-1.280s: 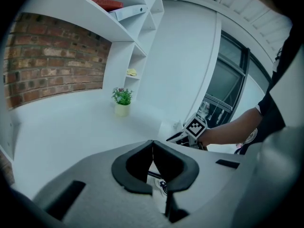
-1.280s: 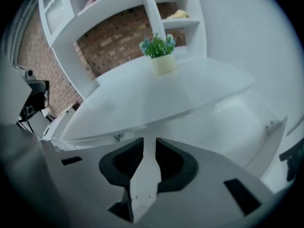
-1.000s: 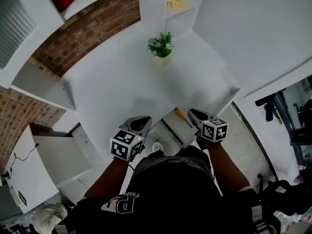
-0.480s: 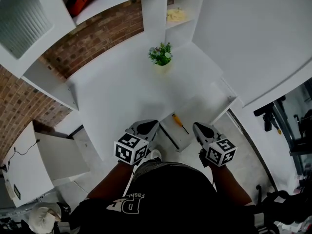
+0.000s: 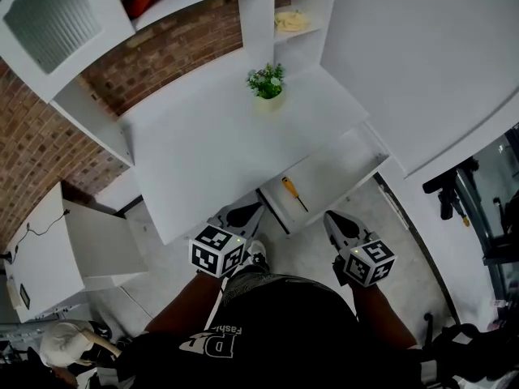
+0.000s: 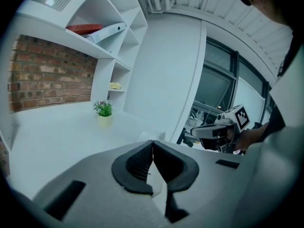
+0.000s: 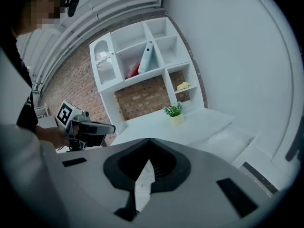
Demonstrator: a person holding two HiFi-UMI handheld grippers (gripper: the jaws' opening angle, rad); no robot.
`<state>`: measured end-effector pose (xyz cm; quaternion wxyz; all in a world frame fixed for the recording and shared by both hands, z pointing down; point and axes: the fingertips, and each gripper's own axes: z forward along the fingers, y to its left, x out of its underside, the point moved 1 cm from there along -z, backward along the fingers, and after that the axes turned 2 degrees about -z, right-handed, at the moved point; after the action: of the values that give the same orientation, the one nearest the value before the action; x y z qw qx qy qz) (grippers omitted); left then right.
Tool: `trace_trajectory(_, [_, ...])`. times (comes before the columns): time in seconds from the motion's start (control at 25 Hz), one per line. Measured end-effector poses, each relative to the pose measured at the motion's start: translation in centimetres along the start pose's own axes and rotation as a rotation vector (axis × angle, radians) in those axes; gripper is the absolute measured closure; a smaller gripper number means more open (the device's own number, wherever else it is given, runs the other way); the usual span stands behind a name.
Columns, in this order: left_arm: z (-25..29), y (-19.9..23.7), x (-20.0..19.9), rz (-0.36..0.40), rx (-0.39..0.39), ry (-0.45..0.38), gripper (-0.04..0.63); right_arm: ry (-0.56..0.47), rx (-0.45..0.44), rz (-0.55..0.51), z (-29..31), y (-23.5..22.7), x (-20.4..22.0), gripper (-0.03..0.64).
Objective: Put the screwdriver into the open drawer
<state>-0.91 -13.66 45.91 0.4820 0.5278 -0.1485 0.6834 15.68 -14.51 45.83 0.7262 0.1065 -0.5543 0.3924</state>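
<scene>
A screwdriver [image 5: 293,193] with a yellow handle lies in the open white drawer [image 5: 345,159] under the desk's front edge. My left gripper [image 5: 250,211] hangs just in front of the desk edge, left of the drawer, shut with nothing between its jaws [image 6: 153,146]. To the right of the drawer front sits my right gripper [image 5: 332,219], also shut and empty [image 7: 149,146]. Neither gripper touches the screwdriver. In each gripper view the other gripper shows: the right one [image 6: 223,127], the left one [image 7: 85,126].
A small potted plant [image 5: 267,82] stands at the back of the white desk [image 5: 203,152]. Shelves [image 5: 292,14] rise behind it against a brick wall [image 5: 162,51]. A white cabinet [image 5: 73,250] stands at the left. Dark equipment [image 5: 454,185] is at the right.
Both grippers have drawn back from the desk toward the person's body. The screwdriver now lies fully in sight inside the drawer. Both grippers stay shut.
</scene>
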Motion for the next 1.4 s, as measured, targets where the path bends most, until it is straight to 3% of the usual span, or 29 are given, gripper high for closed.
trace_trajectory(0.52, [-2.6, -3.9, 2.5, 0.003, -0.043, -0.014, 0.577, 0.025, -0.048, -0.008, -3.2, 2.5, 3.3, 0.611])
trace_trajectory(1.4, [-2.3, -3.8, 2.4, 0.024, -0.03, -0.002, 0.577, 0.033, -0.05, -0.025, -2.6, 2.6, 2.7, 0.611])
